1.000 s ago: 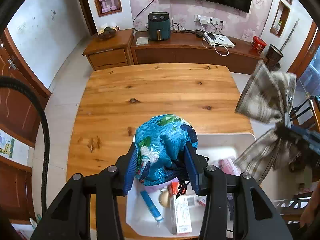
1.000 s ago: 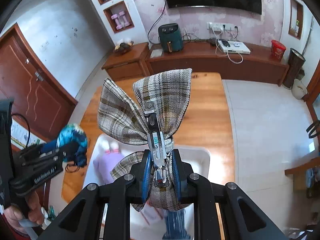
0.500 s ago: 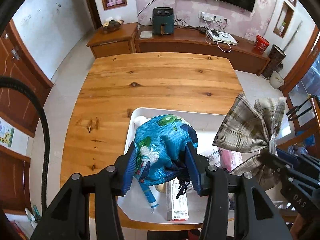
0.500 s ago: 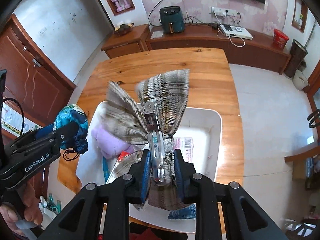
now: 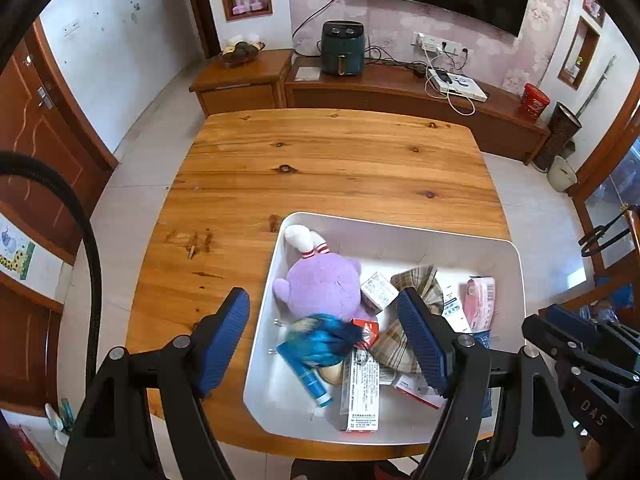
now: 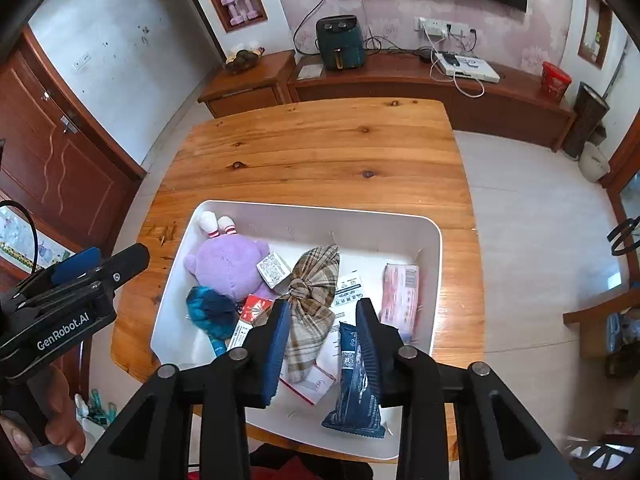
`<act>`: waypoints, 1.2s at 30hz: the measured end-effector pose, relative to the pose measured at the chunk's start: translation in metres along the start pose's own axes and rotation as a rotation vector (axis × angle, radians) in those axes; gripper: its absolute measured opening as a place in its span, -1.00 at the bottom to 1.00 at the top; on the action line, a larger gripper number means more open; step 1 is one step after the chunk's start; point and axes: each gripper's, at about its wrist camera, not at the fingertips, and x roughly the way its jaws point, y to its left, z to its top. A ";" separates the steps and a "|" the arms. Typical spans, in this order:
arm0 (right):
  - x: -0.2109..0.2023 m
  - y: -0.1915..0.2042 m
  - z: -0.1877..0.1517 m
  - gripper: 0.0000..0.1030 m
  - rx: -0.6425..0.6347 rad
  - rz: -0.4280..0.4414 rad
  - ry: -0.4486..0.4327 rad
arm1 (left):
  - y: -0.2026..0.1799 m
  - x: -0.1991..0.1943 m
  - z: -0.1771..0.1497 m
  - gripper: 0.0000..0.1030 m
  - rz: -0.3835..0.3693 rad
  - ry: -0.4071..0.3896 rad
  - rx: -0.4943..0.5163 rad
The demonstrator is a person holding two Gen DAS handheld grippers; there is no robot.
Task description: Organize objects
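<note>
A white bin (image 5: pixel 400 228) (image 6: pixel 320 212) sits on the wooden table's near edge. In it lie a purple plush toy (image 5: pixel 324 284) (image 6: pixel 228 260), a blue patterned pouch (image 5: pixel 324 340) (image 6: pixel 210 306), a plaid bow hair clip (image 6: pixel 314 288) (image 5: pixel 416 280), boxes, a pink packet (image 6: pixel 398 292) and a dark blue packet (image 6: pixel 354 392). My left gripper (image 5: pixel 324 336) is open and empty above the bin's left side. My right gripper (image 6: pixel 322 340) is open and empty above the bow.
The wooden table (image 5: pixel 332 160) stretches beyond the bin. A low cabinet with a green air fryer (image 5: pixel 342 48) stands against the far wall. A brown door (image 6: pixel 48 152) is at the left. Chair parts (image 5: pixel 608 232) show at the right.
Both grippers opened. The blue pouch dropped from the left gripper into the bin, and the plaid bow dropped from the right gripper into the bin.
</note>
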 end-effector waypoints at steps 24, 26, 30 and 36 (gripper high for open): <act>-0.052 0.020 -0.006 0.15 -0.024 -0.075 -0.067 | 0.008 -0.056 -0.021 0.54 0.011 -0.057 -0.013; -0.057 0.022 -0.006 0.18 -0.023 -0.079 -0.076 | 0.009 -0.061 -0.021 0.54 0.001 -0.055 -0.013; -0.069 0.028 -0.006 0.18 -0.018 -0.102 -0.098 | 0.010 -0.071 -0.020 0.54 -0.004 -0.067 -0.014; -0.084 0.033 -0.006 0.28 0.003 -0.121 -0.135 | 0.009 -0.081 -0.017 0.57 0.000 -0.086 0.003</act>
